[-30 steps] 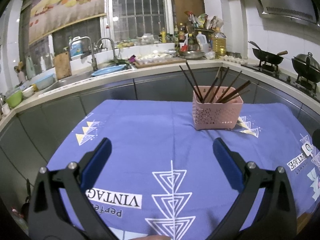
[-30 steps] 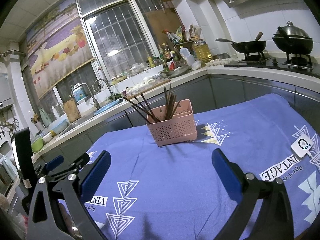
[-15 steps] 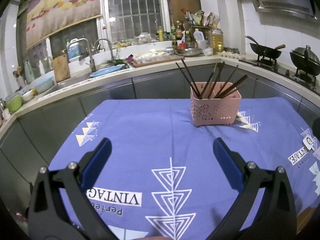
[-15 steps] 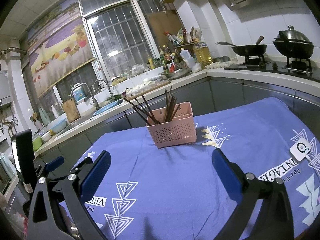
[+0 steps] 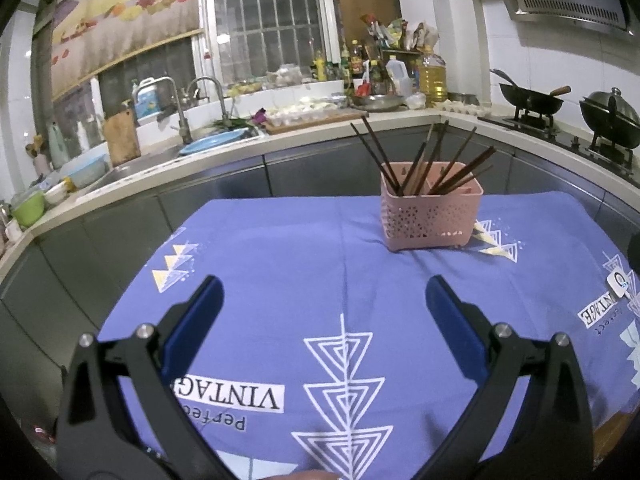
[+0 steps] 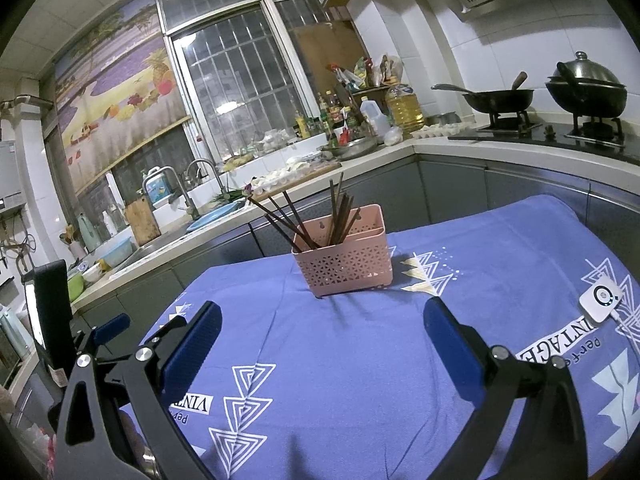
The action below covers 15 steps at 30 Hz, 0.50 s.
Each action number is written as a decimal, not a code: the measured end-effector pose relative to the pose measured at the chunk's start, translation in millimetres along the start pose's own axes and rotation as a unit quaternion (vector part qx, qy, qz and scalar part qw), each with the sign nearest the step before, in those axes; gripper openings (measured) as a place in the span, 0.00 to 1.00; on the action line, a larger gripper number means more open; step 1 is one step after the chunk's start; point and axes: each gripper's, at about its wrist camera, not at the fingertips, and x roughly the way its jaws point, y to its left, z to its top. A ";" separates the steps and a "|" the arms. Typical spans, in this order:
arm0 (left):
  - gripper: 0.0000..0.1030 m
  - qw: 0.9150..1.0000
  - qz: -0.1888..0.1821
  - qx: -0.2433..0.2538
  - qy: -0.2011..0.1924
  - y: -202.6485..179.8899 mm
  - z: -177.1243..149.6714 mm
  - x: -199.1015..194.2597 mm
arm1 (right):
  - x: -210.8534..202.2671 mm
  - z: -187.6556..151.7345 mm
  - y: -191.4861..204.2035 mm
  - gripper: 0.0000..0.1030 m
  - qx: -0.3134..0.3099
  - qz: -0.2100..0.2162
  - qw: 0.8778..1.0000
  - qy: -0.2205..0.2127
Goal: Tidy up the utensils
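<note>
A pink perforated utensil basket (image 5: 430,216) (image 6: 347,264) stands upright on the far side of a blue patterned tablecloth (image 5: 320,280) (image 6: 360,360). Several dark brown chopsticks (image 5: 420,160) (image 6: 312,220) lean out of its compartments at different angles. My left gripper (image 5: 323,300) is open over the near part of the cloth, well short of the basket, with nothing between its blue pads. In the right wrist view my right gripper (image 6: 322,324) is open too and holds nothing. The left gripper's body (image 6: 100,336) shows at the left edge of that view.
A small white device (image 6: 600,303) (image 5: 618,282) with a cable lies on the cloth at the right. Behind the table runs a counter with a sink (image 5: 140,168), bottles (image 5: 432,76), and a wok (image 5: 528,98) and lidded pot (image 6: 584,88) on a stove.
Both grippers have risen and drawn slightly back from the basket, so it sits a little lower in view. Both stayed open. The basket and chopsticks have not moved.
</note>
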 end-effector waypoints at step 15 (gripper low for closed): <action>0.94 1.000 -0.010 0.001 -0.007 -1.4 0.8 -3.7 | -0.3 -0.4 1.4 0.96 0.000 0.000 1.000 0.001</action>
